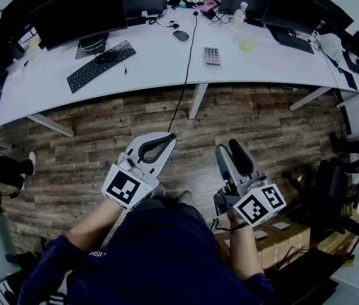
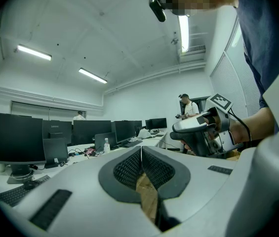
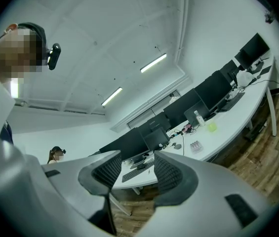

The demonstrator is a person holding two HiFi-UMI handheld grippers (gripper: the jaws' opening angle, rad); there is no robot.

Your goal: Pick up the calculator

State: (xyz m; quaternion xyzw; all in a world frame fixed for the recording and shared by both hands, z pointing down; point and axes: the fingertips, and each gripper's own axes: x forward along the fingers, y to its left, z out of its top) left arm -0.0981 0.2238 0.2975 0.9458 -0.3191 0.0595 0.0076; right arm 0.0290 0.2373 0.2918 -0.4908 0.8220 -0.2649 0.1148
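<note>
The calculator (image 1: 212, 56) is a small grey keypad that lies flat on the long white desk (image 1: 147, 68), far ahead of both grippers. In the right gripper view the calculator (image 3: 195, 145) shows small on the desk, past the jaws. My left gripper (image 1: 168, 138) hangs over the wood floor with its tips together and nothing between them; in its own view the pads (image 2: 129, 169) meet. My right gripper (image 1: 229, 150) is beside it, open and empty, with a clear gap between its pads (image 3: 171, 171). Both are well short of the desk.
On the desk lie a black keyboard (image 1: 101, 65), a mouse (image 1: 181, 35), a green object (image 1: 246, 45) and a bottle (image 1: 239, 13), with monitors along the back. A cable (image 1: 182, 88) hangs off the desk edge. Cardboard boxes (image 1: 281, 234) and a chair (image 1: 351, 164) stand at my right.
</note>
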